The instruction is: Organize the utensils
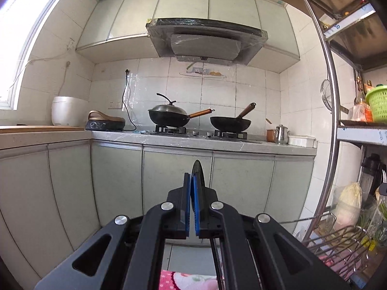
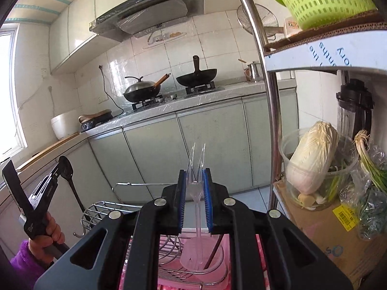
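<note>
My left gripper (image 1: 192, 186) is shut on a black spoon (image 1: 198, 174), seen edge-on with its bowl sticking up above the blue pads. In the right wrist view the same left gripper (image 2: 57, 169) is at the far left, holding the black spoon (image 2: 65, 169) bowl up. My right gripper (image 2: 195, 181) is shut on a clear plastic fork (image 2: 196, 164), tines pointing up and handle hanging down. Both grippers are raised above a wire utensil rack (image 2: 106, 211) that stands on a pink surface (image 2: 193, 256).
A kitchen counter (image 1: 193, 140) ahead holds two woks, a kettle and a rice cooker. A steel shelf unit (image 2: 268, 96) stands at the right with a green basket (image 2: 321, 0), a cabbage (image 2: 312, 159) in a clear tub, scallions and a blender. A cardboard box lies beneath.
</note>
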A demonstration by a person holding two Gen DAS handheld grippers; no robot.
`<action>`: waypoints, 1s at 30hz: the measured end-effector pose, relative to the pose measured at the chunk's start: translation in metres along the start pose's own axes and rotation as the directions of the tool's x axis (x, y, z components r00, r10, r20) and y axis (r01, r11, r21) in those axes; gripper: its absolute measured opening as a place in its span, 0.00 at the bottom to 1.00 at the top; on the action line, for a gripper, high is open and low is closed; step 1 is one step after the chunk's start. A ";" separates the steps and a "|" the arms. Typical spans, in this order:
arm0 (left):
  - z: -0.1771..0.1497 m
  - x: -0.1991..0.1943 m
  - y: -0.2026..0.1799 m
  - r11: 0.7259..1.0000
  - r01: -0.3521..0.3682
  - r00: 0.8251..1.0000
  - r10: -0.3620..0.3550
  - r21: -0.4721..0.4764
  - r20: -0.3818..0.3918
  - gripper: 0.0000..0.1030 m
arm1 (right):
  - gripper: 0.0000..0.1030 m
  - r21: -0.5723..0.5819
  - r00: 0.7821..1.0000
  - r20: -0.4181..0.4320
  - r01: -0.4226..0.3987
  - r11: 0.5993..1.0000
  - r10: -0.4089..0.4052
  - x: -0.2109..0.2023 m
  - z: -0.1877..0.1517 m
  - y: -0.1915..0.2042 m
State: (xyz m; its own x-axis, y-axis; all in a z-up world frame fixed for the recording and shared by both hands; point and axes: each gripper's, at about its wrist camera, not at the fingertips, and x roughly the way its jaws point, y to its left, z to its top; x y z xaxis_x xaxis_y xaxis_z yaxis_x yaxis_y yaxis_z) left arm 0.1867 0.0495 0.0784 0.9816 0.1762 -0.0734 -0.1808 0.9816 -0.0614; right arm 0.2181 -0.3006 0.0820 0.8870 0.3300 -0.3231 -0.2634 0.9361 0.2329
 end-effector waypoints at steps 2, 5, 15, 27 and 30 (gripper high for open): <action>-0.011 -0.002 -0.003 1.000 0.029 0.999 -0.029 0.002 -0.035 0.02 | 0.14 0.010 0.999 -0.033 -0.001 1.000 0.002 0.005 -0.009 -0.002; -0.027 -0.006 -0.004 0.997 0.077 0.992 -0.078 -0.012 -0.104 0.02 | 0.14 0.023 0.997 -0.081 -0.002 1.000 0.004 0.011 -0.022 -0.005; -0.053 0.003 0.014 0.961 0.159 0.916 -0.229 -0.225 -0.330 0.05 | 0.14 0.047 0.985 -0.175 0.010 0.999 -0.001 0.014 -0.053 -0.004; -0.050 0.002 0.026 0.943 0.157 0.873 -0.271 -0.293 -0.405 0.21 | 0.27 0.079 0.974 -0.225 0.034 0.996 -0.016 0.009 -0.056 -0.016; -0.047 -0.001 0.025 0.944 0.158 0.868 -0.272 -0.288 -0.415 0.22 | 0.31 0.077 0.975 -0.221 0.039 0.996 -0.021 -0.001 -0.055 -0.018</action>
State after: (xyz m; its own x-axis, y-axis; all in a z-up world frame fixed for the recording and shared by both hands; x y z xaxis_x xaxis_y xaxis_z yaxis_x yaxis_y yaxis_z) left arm 0.1780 0.0700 0.0300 0.8760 -0.1446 -0.4601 -0.0330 0.9338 -0.3564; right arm 0.2015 -0.3109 0.0280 0.7866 0.3287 -0.5226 -0.1985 0.9362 0.2900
